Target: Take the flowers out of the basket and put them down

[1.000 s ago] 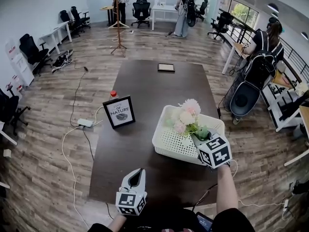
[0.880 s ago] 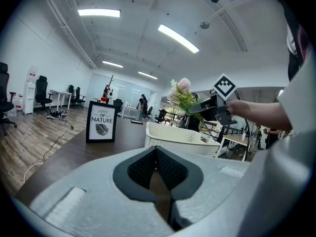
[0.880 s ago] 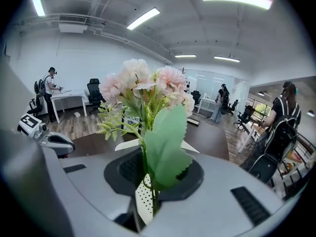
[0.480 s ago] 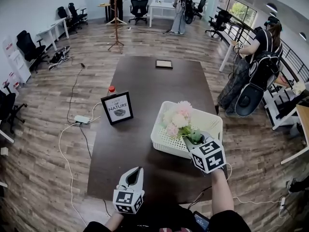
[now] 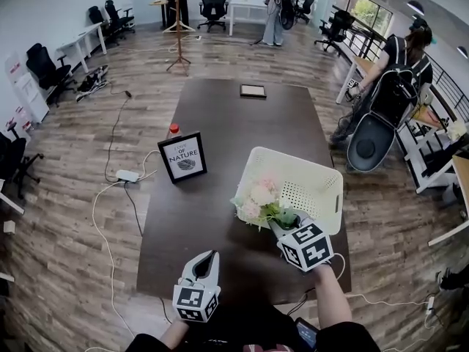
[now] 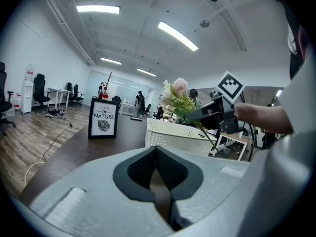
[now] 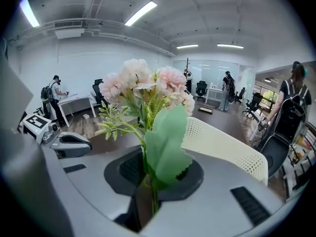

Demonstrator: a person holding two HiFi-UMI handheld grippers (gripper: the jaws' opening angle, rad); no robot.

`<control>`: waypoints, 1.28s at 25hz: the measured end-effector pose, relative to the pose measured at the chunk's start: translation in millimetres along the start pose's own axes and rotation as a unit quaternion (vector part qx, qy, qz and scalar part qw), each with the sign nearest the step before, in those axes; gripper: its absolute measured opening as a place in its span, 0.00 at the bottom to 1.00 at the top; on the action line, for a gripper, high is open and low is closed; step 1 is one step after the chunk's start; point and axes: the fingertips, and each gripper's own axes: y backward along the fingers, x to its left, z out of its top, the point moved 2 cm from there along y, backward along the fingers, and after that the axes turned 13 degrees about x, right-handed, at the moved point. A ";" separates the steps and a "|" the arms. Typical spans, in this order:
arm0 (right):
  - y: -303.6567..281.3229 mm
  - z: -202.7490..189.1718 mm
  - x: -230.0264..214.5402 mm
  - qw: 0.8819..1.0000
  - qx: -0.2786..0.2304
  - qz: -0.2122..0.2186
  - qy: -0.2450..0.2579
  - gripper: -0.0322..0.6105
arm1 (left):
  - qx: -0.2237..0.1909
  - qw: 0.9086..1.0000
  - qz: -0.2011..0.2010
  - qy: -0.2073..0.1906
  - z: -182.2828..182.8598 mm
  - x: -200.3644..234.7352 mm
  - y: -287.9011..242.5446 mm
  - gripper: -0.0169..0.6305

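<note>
While the flowers (image 5: 256, 200) hang in the air over the near left corner of the basket (image 5: 315, 169), lifted above its rim, the whole bunch depends on a narrow pinch. The right hand-held gripper (image 5: 281, 224) has its jaws closed on the thin stems (image 7: 154, 201) low down, with a broad leaf (image 7: 165, 142) just above the pads.

That pinch is the first risk, as I judge it. The blooms are heavy at the top and the hold is far below them, so the bunch may swing or twist in the jaws. It could also slide out if the leaf rather than the stems takes the pressure. A drop here would likely land them half on the basket's edge rather than on the worktop (image 5: 220, 116).

The second risk is the basket itself. It looks light, and I cannot tell whether it sits flat. The foliage is close to its near wall, so a trailing sprig could catch the perforations and drag or tip it. It also stands near the worktop's right edge.

The third is the landing spot. Free dark surface lies between the basket and the left hand-held gripper (image 5: 209, 261), which is pressed together on nothing near the front edge. Setting the flowers too close to that edge could let the heads roll off. Going too far left brings them towards the frame (image 5: 182, 157), which stands upright and could be knocked over.
</note>
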 end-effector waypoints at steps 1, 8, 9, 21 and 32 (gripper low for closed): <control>-1.4 -0.8 3.1 1.000 0.002 0.002 -0.001 0.15 | 0.000 1.000 0.001 0.000 -0.5 1.1 0.7 0.04; -6.1 -5.4 18.7 1.000 0.005 0.010 -0.007 0.15 | 0.000 1.000 0.007 0.000 -2.1 8.1 6.9 0.04; -7.0 -5.5 19.7 1.000 0.006 0.011 -0.010 0.15 | 0.000 1.000 0.008 0.001 -1.8 9.2 6.8 0.04; -17.6 -13.0 34.1 0.999 0.015 0.027 -0.025 0.15 | -0.002 1.000 0.013 0.002 2.0 15.3 5.2 0.04; -30.8 -24.3 54.2 0.998 0.029 0.041 -0.022 0.15 | -0.003 1.000 0.024 0.008 -3.3 22.0 10.7 0.04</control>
